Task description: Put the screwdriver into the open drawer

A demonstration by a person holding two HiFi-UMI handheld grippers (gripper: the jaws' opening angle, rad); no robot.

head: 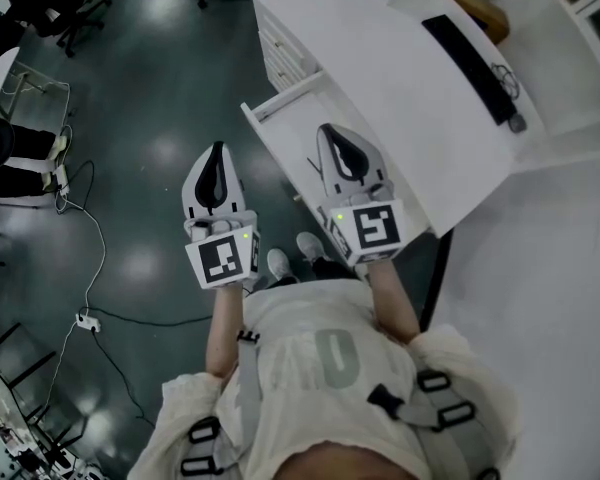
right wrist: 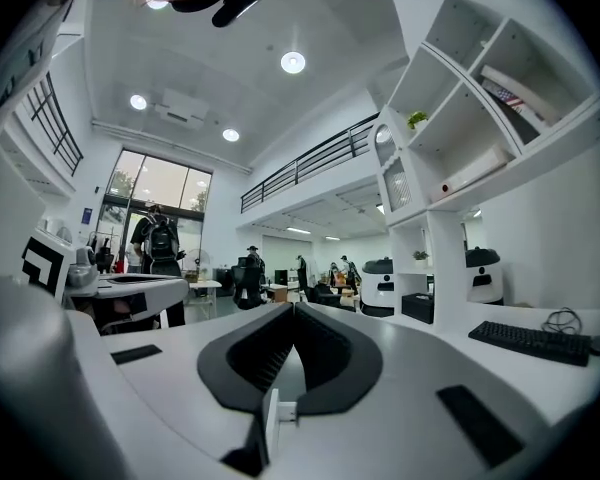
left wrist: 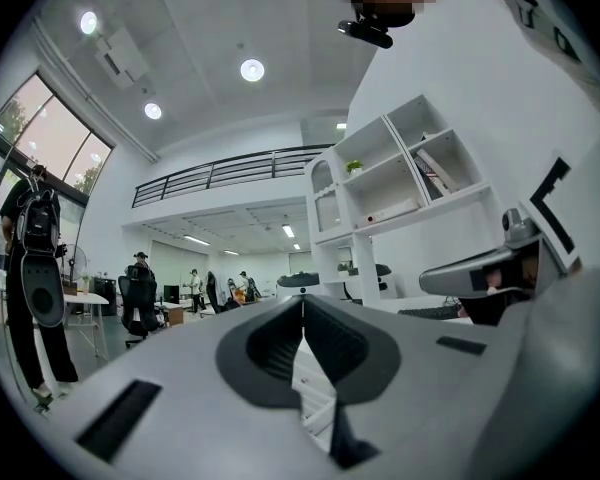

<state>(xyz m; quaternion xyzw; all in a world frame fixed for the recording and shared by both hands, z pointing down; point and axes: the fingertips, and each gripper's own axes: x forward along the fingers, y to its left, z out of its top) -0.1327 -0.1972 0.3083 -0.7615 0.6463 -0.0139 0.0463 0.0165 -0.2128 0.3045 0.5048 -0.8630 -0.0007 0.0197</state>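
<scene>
- Step in hand: neither claw carries the screwdriver, and no view shows it plainly, so I cannot tell whether it already lies in the open drawer [head: 280,96] or somewhere else.
- Next move, as I judge it: look into the drawer that sticks out from the white desk [head: 380,78]. If the tool is not there, find it and spread one claw over its handle.
- Right claw [right wrist: 292,310]: jaws pressed together with nothing between them, held level above the desk edge, touching nothing.
- Left claw [left wrist: 302,303]: jaws likewise pressed together and empty, level, out over the floor beside the drawer.
</scene>
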